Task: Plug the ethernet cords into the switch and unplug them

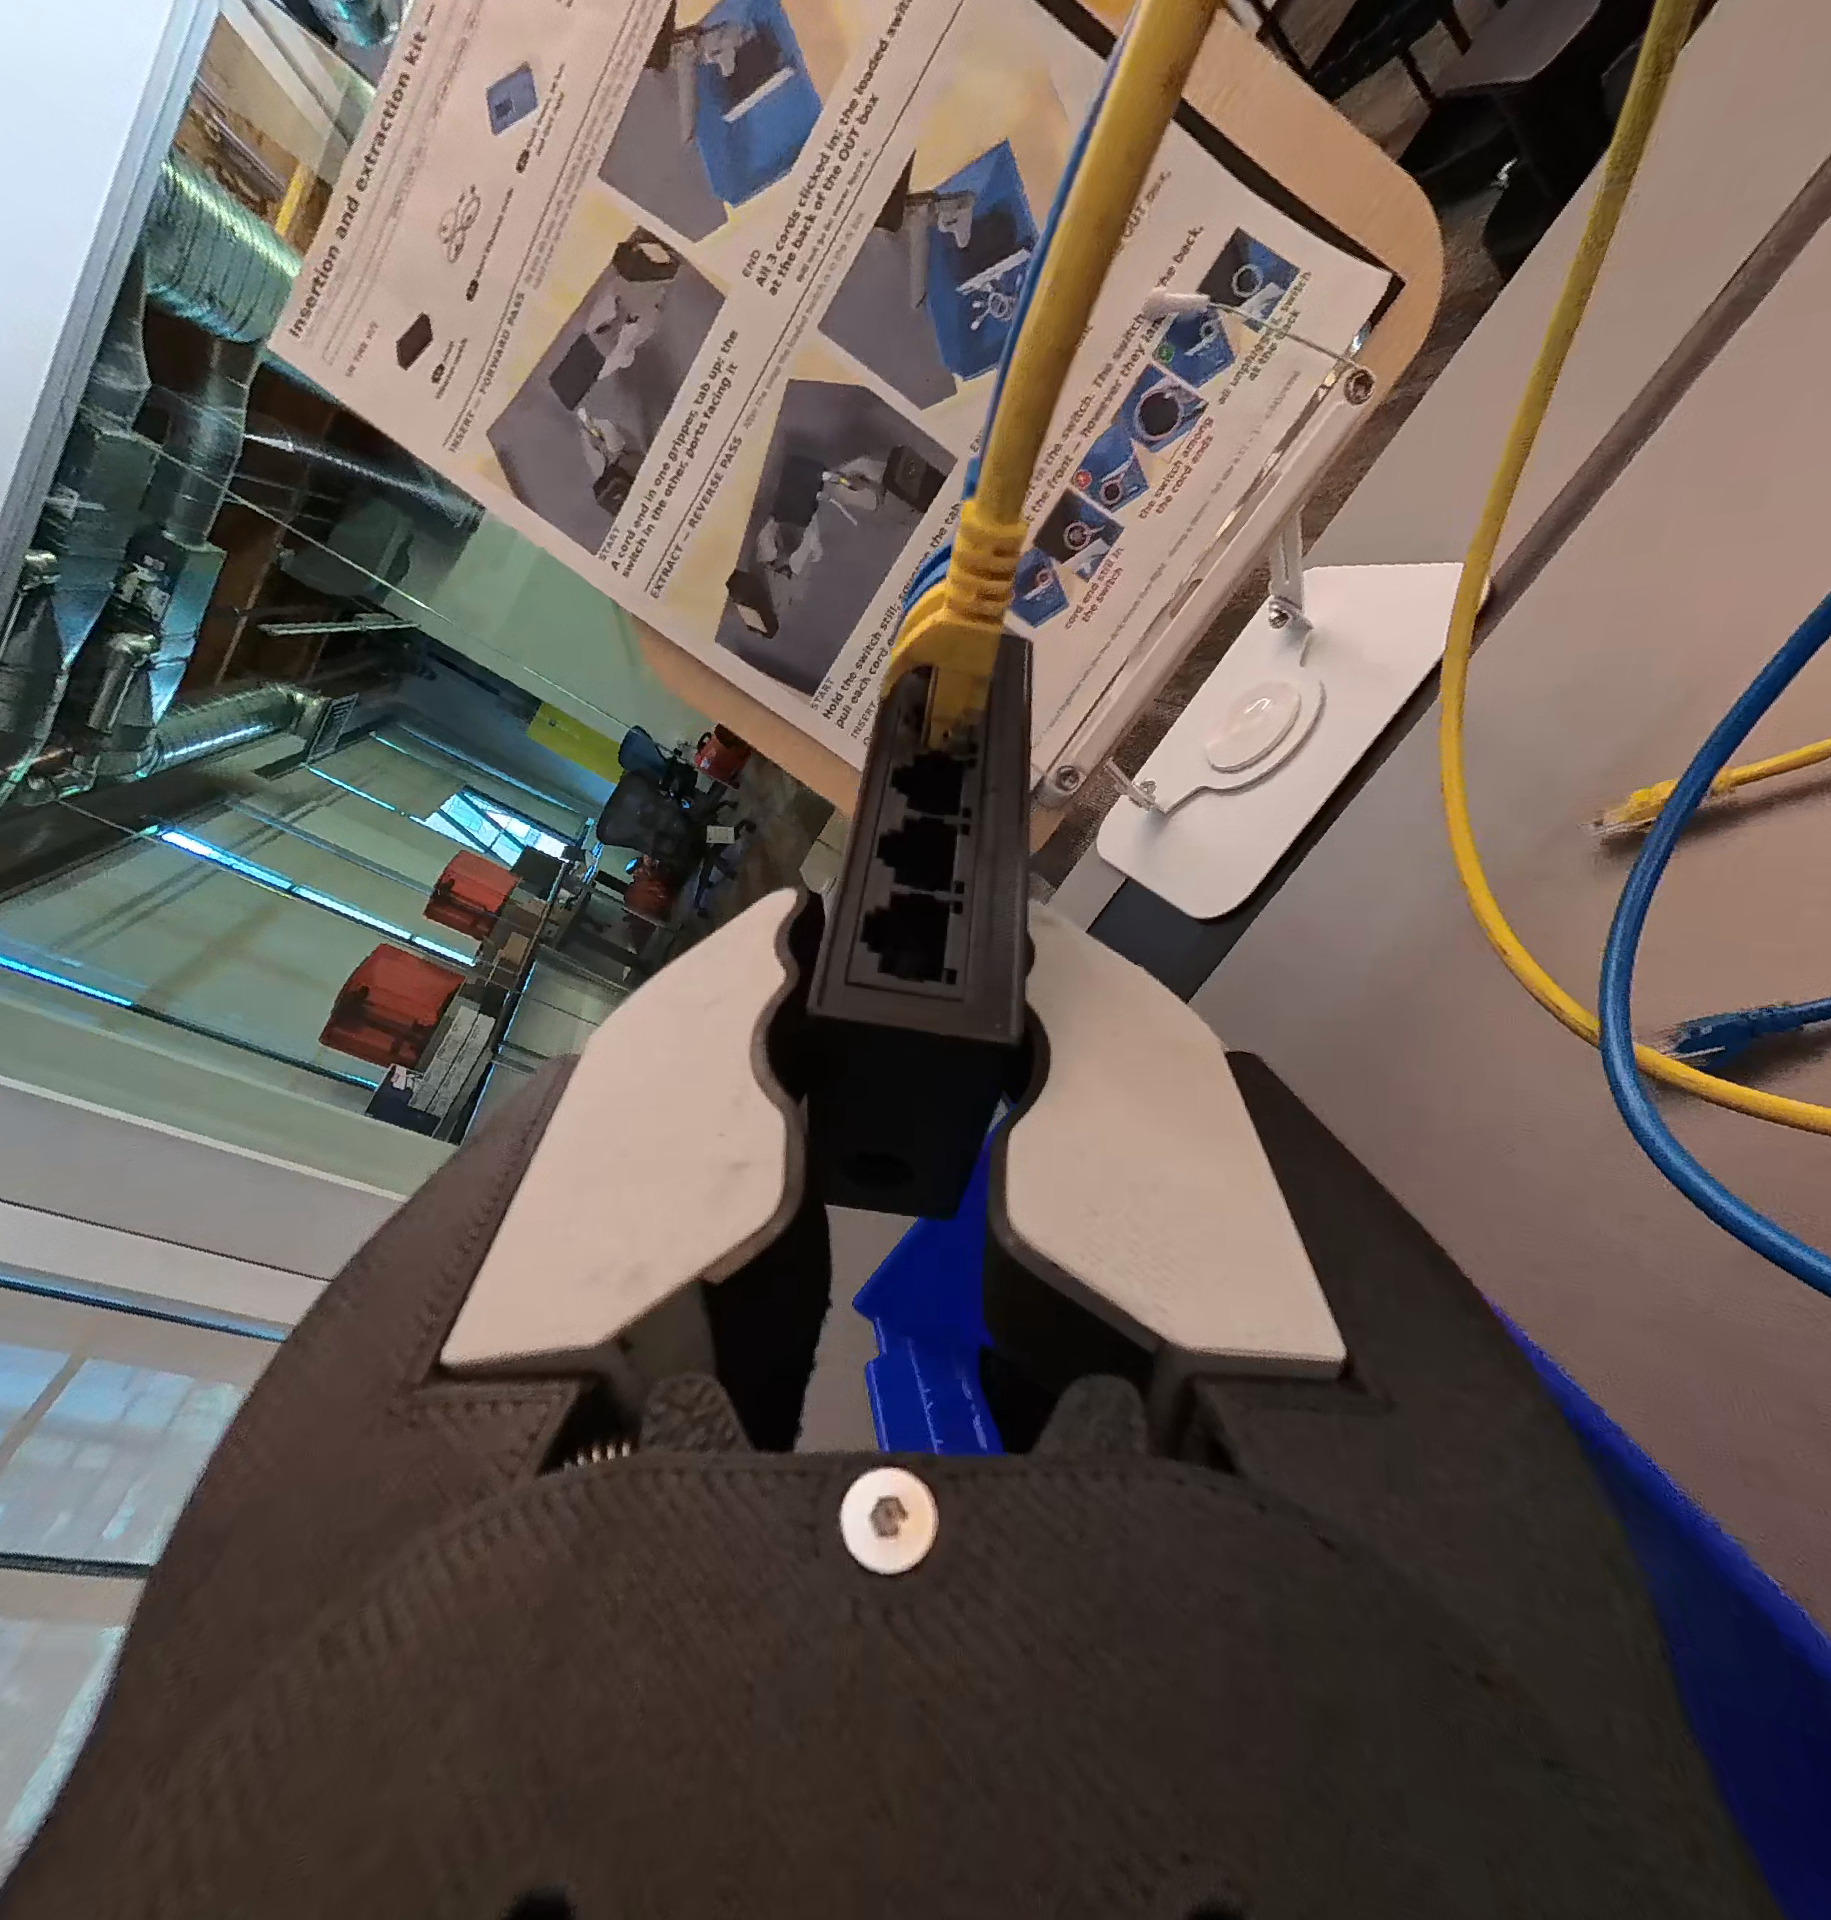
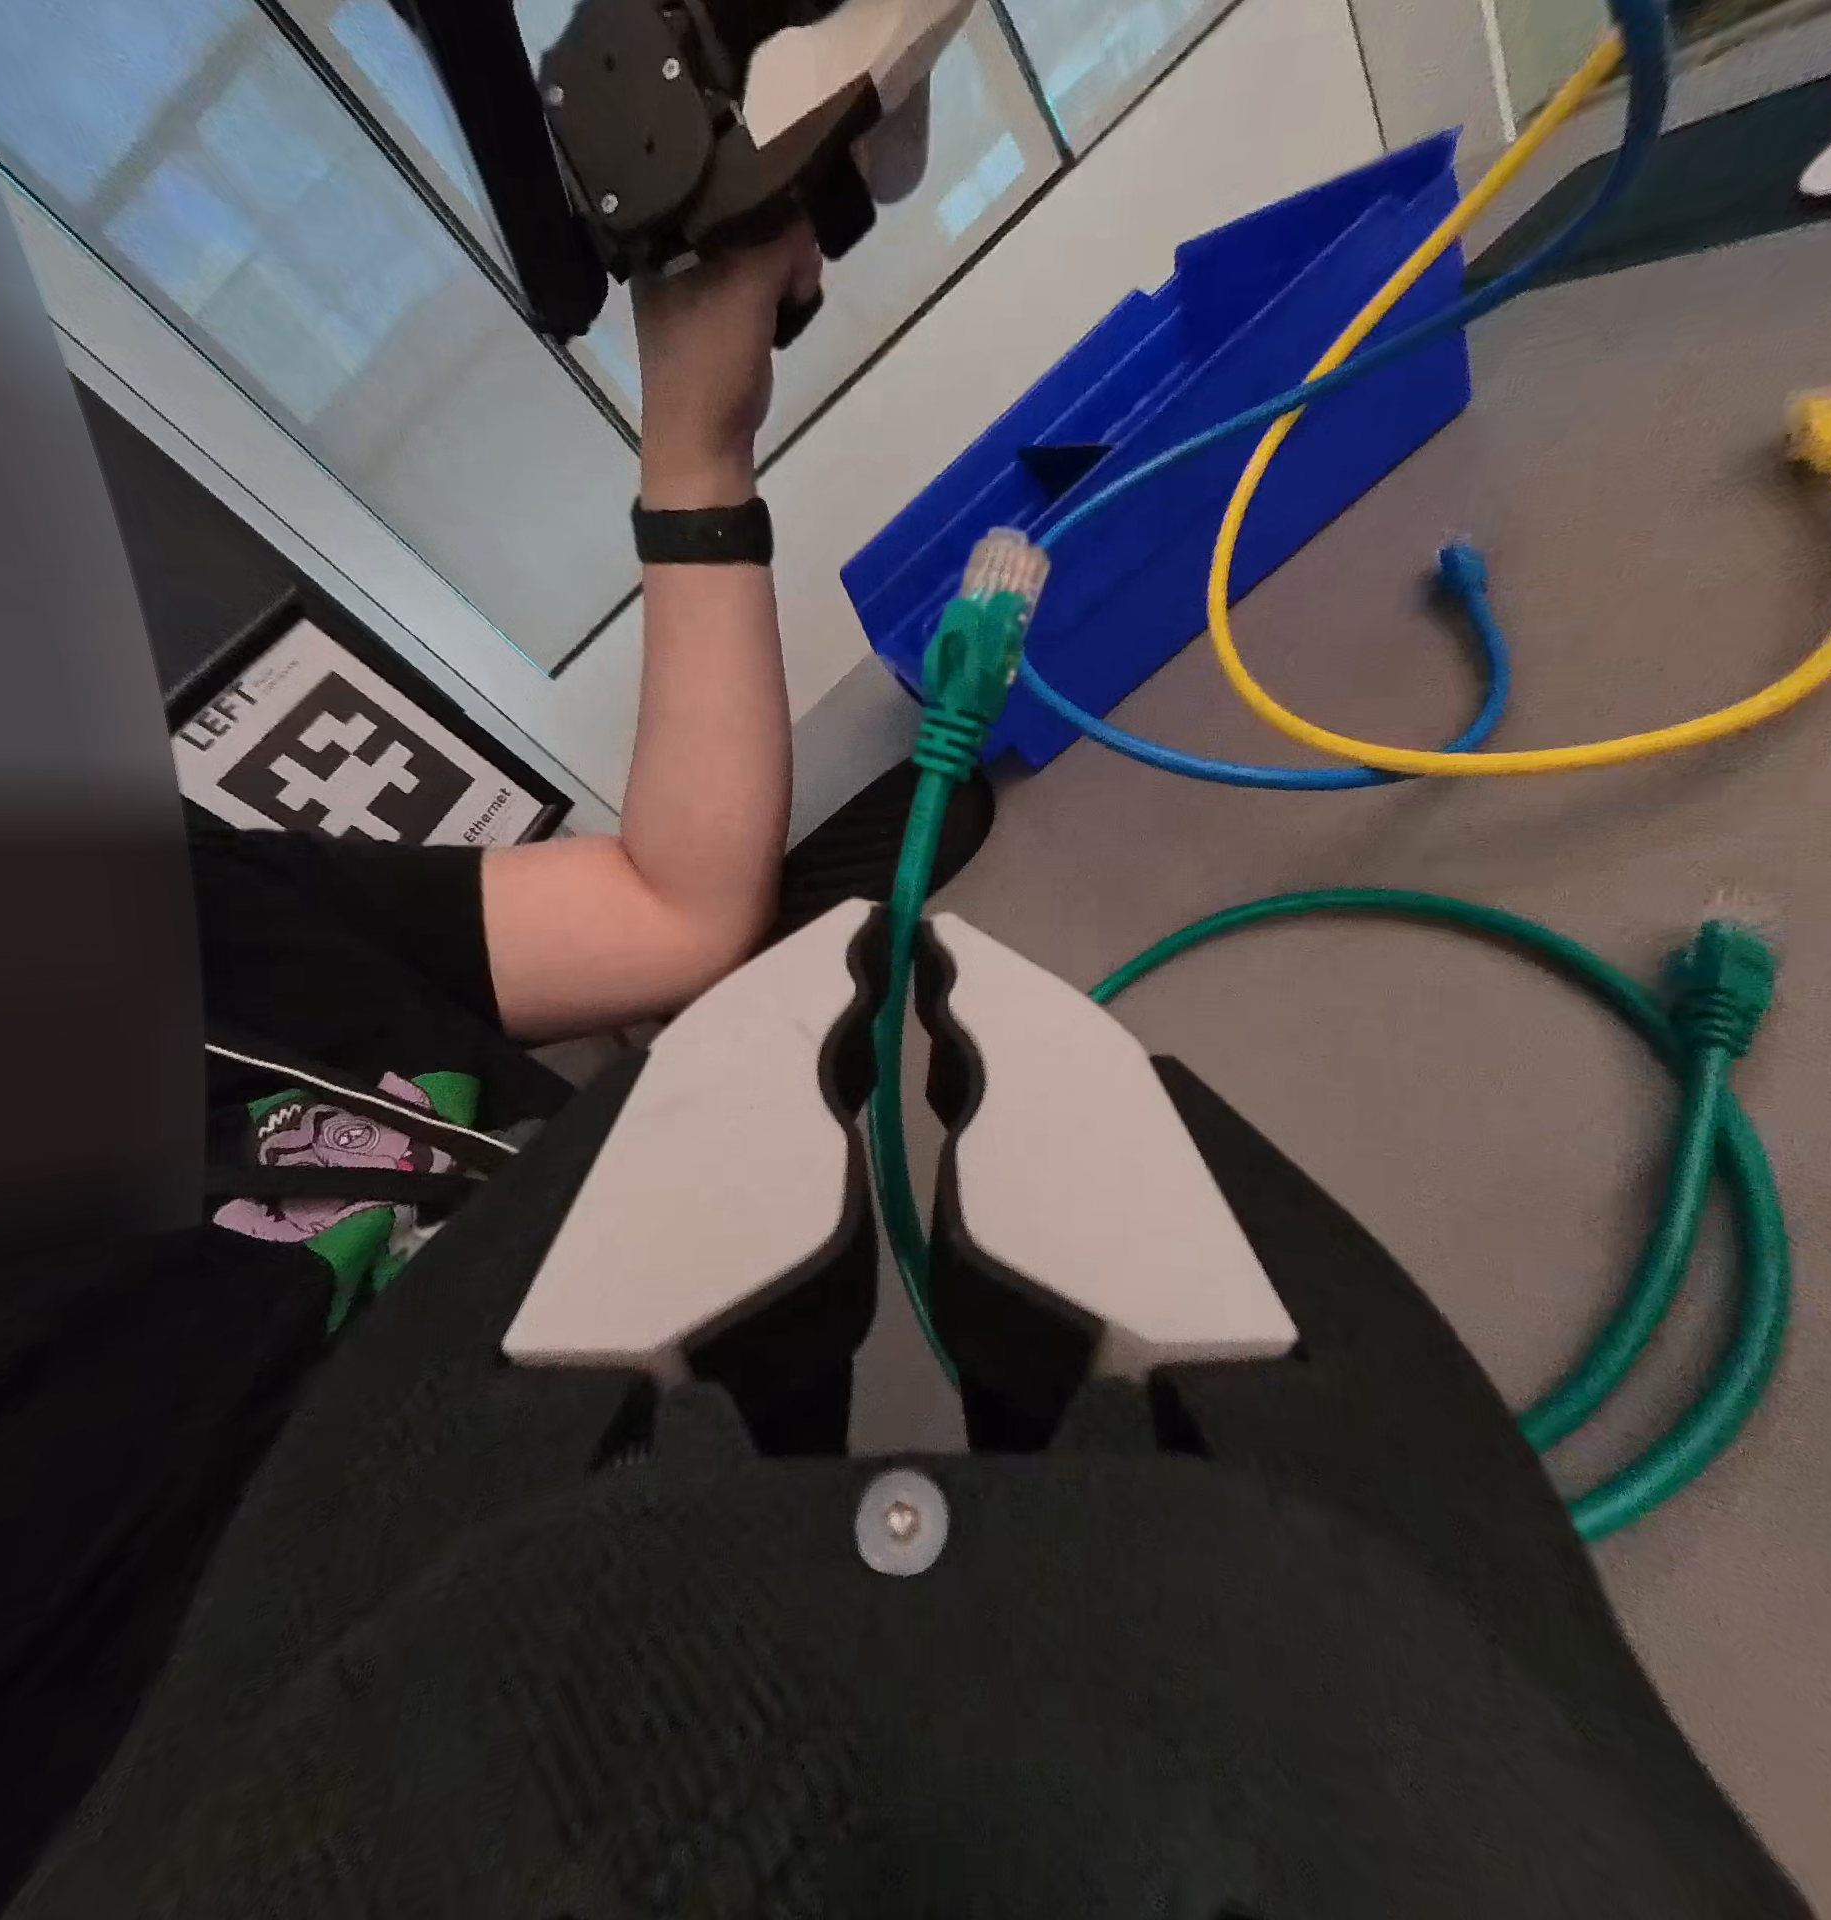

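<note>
My left gripper is shut on a black ethernet switch, held up in the air with its ports facing me. A yellow cord is plugged into a far port, with a blue cord behind it; three nearer ports are empty. My right gripper is shut on a green cord a little behind its plug, which sticks up past the fingertips with the clear connector free. The left gripper shows in the right wrist view at the top, held by a hand.
A blue bin stands on the grey table. The yellow cord's loose end, the blue cord's loose end and the green cord's other plug lie on the table. An instruction sheet on a stand is behind the switch. Left tips to right tips: about 35 cm.
</note>
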A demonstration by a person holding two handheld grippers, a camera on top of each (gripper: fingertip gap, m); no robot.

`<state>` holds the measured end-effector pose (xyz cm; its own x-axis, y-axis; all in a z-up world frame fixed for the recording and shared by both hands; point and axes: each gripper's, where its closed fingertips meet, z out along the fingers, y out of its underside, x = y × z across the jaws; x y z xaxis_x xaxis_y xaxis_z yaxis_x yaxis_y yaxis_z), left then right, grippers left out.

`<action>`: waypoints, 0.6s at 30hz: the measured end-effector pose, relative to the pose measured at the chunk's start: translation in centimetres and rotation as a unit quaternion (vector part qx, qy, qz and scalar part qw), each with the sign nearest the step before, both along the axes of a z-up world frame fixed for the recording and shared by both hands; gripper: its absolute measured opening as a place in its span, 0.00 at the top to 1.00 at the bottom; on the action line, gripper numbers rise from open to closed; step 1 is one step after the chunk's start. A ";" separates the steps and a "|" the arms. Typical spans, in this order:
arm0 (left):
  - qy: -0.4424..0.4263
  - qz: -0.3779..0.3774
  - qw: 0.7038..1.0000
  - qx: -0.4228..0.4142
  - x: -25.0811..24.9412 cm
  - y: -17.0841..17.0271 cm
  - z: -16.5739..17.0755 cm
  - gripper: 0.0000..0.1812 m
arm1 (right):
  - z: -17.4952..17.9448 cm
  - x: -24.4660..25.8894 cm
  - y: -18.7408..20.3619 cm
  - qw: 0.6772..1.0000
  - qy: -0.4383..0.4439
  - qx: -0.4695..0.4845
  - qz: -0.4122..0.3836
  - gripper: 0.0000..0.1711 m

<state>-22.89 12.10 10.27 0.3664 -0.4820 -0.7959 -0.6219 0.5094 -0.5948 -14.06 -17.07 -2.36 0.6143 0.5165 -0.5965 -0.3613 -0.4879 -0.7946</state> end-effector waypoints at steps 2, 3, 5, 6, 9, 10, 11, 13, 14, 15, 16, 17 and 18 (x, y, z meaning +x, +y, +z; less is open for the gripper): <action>-0.003 0.007 1.000 -0.002 -0.3 0.3 0.1 0.83 | 2.2 0.7 -0.2 1.000 0.003 0.026 -0.003 0.97; -0.004 0.009 1.000 -0.003 -0.4 0.4 0.1 0.83 | 3.5 1.2 -0.2 0.999 0.002 0.040 -0.008 0.97; -0.003 0.012 1.000 -0.001 -0.5 0.5 0.1 0.83 | 6.6 2.2 -0.2 0.997 -0.015 0.070 -0.015 0.97; -0.003 0.014 1.000 -0.001 -0.6 0.6 0.1 0.83 | 8.3 2.8 -0.5 0.996 -0.025 0.085 -0.018 0.97; -0.003 0.018 1.000 -0.002 -0.8 0.8 0.0 0.83 | 14.3 3.9 -0.7 0.990 -0.046 0.133 -0.026 0.97; -0.002 0.020 1.000 -0.003 -0.9 0.9 0.0 0.83 | 16.0 4.3 -0.6 0.987 -0.065 0.144 -0.031 0.98; -0.002 0.022 1.000 -0.003 -0.9 0.9 0.0 0.83 | 17.7 4.7 -0.5 0.984 -0.088 0.153 -0.038 0.98; 0.000 0.024 1.000 -0.003 -1.0 1.0 -0.1 0.83 | 21.2 5.6 -0.5 0.977 -0.124 0.168 -0.052 0.98; 0.001 0.025 1.000 -0.003 -1.0 1.1 -0.1 0.83 | 22.9 6.3 -0.5 0.973 -0.137 0.176 -0.062 0.98; 0.002 0.026 1.000 -0.003 -1.0 1.1 -0.1 0.83 | 24.7 6.9 -0.5 0.970 -0.148 0.180 -0.071 0.97; 0.002 0.026 1.000 -0.003 -1.0 1.1 -0.1 0.83 | 26.2 7.8 -0.6 0.966 -0.163 0.182 -0.083 0.98; 0.003 0.027 1.000 -0.002 -1.0 1.1 -0.1 0.83 | 27.6 8.8 -0.7 0.960 -0.183 0.188 -0.099 0.98; 0.003 0.027 1.000 -0.001 -1.0 1.1 -0.1 0.83 | 28.7 9.8 -0.7 0.955 -0.201 0.190 -0.110 0.98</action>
